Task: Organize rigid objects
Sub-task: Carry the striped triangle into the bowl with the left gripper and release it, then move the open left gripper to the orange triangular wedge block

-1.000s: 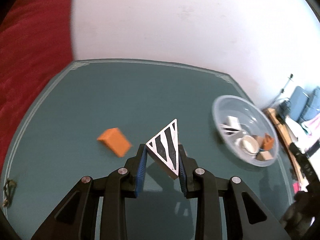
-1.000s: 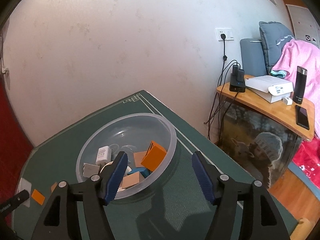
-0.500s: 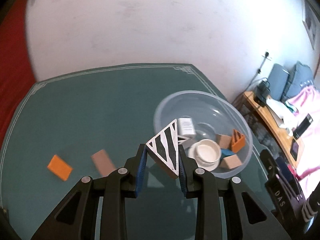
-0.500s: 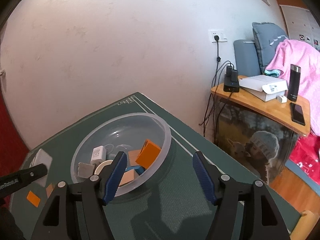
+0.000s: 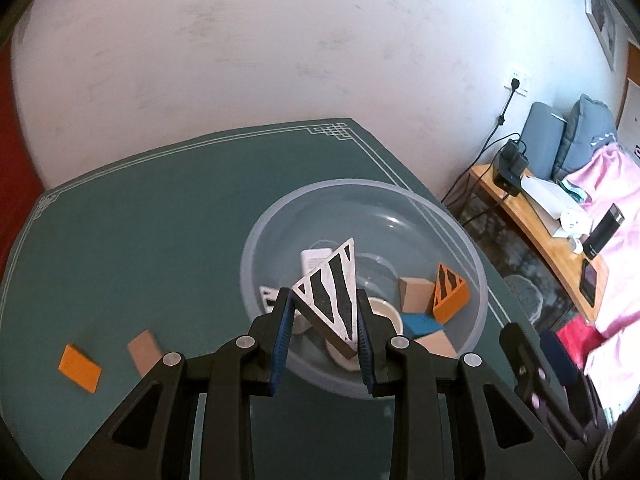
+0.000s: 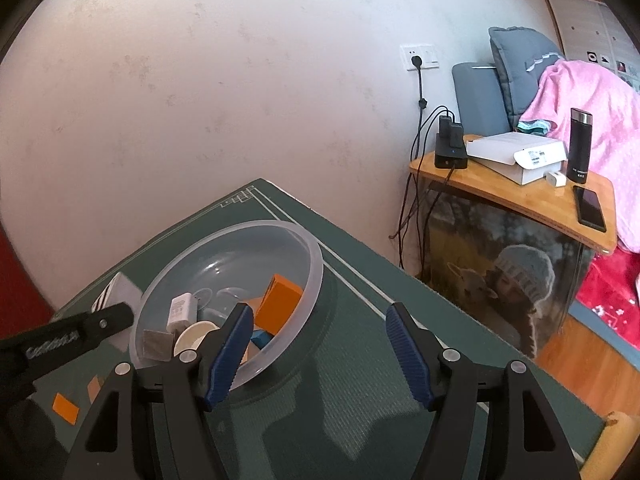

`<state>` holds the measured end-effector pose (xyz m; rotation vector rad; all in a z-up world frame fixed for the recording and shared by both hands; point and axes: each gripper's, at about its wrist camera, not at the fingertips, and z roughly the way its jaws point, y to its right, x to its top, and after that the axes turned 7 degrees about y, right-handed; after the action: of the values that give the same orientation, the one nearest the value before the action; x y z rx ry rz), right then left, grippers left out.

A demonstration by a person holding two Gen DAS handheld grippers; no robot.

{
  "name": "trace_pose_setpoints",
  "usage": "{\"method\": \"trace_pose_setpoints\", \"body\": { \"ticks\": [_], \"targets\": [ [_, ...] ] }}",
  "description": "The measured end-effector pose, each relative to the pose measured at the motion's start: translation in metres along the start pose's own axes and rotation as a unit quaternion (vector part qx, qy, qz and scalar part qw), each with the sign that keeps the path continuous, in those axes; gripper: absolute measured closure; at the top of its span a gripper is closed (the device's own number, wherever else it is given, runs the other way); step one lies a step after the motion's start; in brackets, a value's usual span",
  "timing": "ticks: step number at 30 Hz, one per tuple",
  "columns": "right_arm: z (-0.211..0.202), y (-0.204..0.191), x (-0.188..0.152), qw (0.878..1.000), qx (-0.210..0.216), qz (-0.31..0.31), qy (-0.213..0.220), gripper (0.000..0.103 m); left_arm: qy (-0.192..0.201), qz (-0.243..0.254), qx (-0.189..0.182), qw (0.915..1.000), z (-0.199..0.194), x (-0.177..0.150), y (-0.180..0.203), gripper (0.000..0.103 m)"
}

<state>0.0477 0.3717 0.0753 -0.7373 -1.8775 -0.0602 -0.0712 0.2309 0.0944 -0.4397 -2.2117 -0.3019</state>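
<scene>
Since a second ago I've swung the white triangular wooden block with black stripes [image 5: 331, 295] from open table to above the clear plastic bowl [image 5: 472, 276]. It feels stiff and light, my left tongs [image 5: 323, 334] clamped on its flat faces; my right tongs [image 6: 320, 354] stand apart, empty.

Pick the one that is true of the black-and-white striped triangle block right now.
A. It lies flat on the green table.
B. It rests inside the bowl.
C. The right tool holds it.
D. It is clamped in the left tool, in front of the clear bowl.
D: the left tool pinches the striped triangle block between its blue pads, with the clear bowl behind it.
</scene>
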Motion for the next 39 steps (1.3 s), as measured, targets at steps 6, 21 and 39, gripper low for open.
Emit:
{"method": "trace_pose_setpoints", "body": {
  "ticks": [6,21,39],
  "targets": [
    [0.0,0.0,0.0,1.0,0.0,0.001,0.0,0.031,-0.004,-0.001,0.007,1.0,0.008,-0.001,0.001,0.046],
    [0.001,-0.002,-0.001,1.0,0.001,0.0,-0.001,0.031,-0.016,-0.014,0.041,0.9989,0.003,-0.021,-0.025,0.044],
    [0.001,-0.002,-0.001,1.0,0.003,0.0,-0.002,0.031,-0.029,0.005,0.079,0.9965,0.034,-0.031,-0.022,0.036]
  ]
}}
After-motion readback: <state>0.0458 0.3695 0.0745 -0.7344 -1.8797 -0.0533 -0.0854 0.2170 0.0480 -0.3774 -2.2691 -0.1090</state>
